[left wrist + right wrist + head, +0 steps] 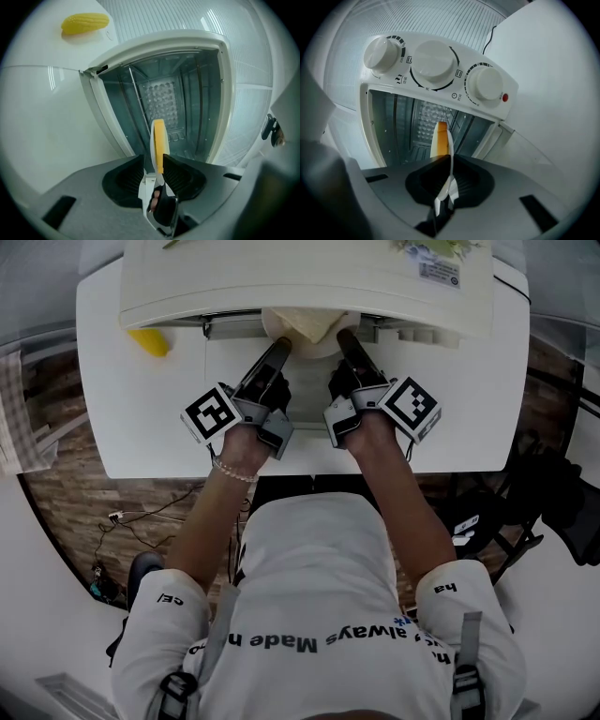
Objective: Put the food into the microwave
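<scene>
A white plate (302,327) with pale yellow food on it is held level at the mouth of the open white microwave (309,277). My left gripper (280,347) is shut on the plate's left rim and my right gripper (345,337) on its right rim. In the left gripper view the plate (158,140) shows edge-on between the jaws of my left gripper (157,161), before the grey cavity (164,98). In the right gripper view the plate (440,137) stands edge-on in my right gripper (449,161).
A yellow corn cob (150,341) (85,22) lies on the white table (131,427) left of the microwave. Three white knobs (435,63) and a red dot (505,97) line the microwave's panel. The table's front edge runs just behind the grippers.
</scene>
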### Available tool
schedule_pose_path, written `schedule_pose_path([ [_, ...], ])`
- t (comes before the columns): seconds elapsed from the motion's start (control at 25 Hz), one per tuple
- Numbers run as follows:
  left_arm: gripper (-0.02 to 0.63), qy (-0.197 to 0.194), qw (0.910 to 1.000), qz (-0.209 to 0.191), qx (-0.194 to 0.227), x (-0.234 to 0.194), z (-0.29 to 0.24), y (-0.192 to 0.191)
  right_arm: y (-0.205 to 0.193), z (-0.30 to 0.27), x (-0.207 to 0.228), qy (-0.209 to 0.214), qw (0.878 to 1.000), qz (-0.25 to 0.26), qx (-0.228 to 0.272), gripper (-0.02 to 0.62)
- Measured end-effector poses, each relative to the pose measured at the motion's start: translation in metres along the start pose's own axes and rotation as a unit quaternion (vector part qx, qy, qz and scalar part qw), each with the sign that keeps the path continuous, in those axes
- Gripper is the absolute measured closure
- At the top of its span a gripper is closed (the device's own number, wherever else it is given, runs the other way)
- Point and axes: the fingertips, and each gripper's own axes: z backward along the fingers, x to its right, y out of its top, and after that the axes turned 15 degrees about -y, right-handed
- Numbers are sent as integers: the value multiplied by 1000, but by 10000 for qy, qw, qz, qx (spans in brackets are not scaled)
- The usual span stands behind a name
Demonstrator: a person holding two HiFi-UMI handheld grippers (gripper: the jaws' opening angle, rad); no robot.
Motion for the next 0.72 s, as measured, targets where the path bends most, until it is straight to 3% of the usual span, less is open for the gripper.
schedule_pose_path([
  [0.2,506,29,9994,342,58,-15,-10,-16,16,-19,2,-36,10000,-35,26,571],
  [0.36,581,-176,9980,558,225,-19,-17,-13,19,-27,4,-48,10000,-36,50,571],
  [0.72,586,-205,9977,580,276,-10,-20,-9,10,-13,-4,118,9998,128,-43,569],
])
